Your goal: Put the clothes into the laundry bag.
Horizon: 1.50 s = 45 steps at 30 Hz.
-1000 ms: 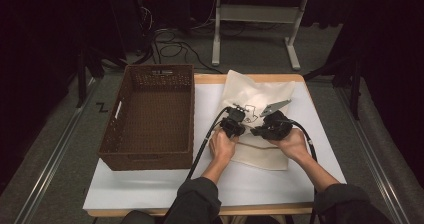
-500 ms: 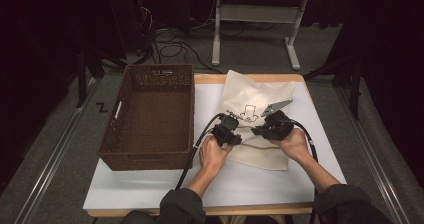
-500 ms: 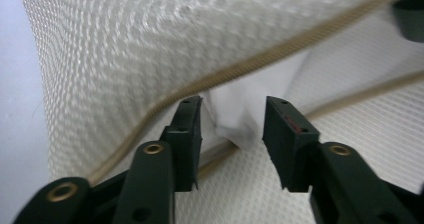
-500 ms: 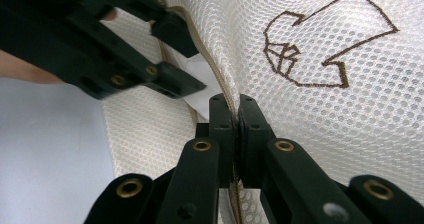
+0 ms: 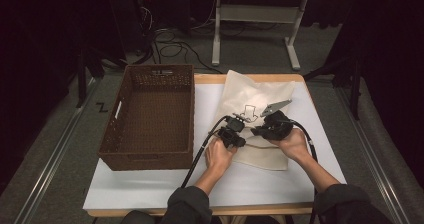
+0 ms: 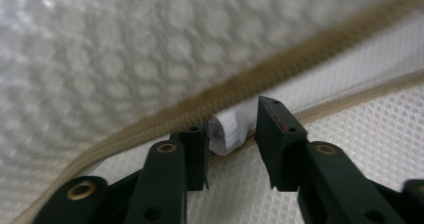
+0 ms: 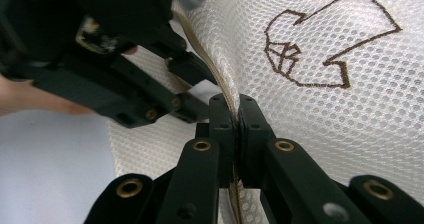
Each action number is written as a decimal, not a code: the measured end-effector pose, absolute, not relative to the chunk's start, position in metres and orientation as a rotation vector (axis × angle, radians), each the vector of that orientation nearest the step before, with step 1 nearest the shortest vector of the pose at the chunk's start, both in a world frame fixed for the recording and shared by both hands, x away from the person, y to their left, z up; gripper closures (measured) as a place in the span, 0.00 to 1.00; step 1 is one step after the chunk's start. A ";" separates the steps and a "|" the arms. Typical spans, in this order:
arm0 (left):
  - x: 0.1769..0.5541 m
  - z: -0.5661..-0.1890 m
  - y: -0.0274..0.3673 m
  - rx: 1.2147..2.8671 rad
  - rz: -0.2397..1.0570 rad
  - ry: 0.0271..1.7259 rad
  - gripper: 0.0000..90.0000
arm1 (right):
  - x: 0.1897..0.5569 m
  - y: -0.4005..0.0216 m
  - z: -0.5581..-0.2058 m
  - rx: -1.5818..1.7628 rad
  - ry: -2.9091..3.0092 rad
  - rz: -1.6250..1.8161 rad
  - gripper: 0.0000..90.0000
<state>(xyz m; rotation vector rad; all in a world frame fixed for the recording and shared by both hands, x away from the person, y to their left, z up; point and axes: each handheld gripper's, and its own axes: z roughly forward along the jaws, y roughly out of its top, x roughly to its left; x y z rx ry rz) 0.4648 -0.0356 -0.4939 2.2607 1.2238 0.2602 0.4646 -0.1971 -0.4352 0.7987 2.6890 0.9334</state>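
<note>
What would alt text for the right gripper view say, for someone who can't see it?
The right claw is clamped shut on the tan zipper edge of a white mesh laundry bag with a brown embroidered outline. The left claw reaches in from the upper left.

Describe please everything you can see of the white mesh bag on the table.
The mesh bag is a flat pouch of cream-white honeycomb netting with a tan zipper along an edge and a brown outline figure stitched on it. It lies on the white table cover, right of the wicker basket. The right gripper is shut on its zipper edge; the left gripper stands open around a small white tab.
</note>
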 end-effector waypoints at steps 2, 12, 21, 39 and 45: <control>0.468 -0.494 -0.039 2.269 0.254 1.221 0.81 | 0.466 -0.198 -0.435 0.782 2.689 0.937 0.98; 0.485 -0.498 -0.046 2.184 0.284 1.238 0.98 | 0.463 -0.201 -0.434 0.799 2.698 0.942 0.98; 0.499 -0.496 -0.047 2.106 0.393 1.268 0.98 | 0.464 -0.199 -0.435 0.805 2.715 0.943 0.98; 0.470 -0.492 -0.022 2.216 0.360 1.206 0.92 | 0.464 -0.198 -0.437 0.805 2.722 0.933 0.98; 0.484 -0.496 -0.034 2.196 0.384 1.222 0.98 | 0.462 -0.199 -0.435 0.822 2.721 0.931 0.98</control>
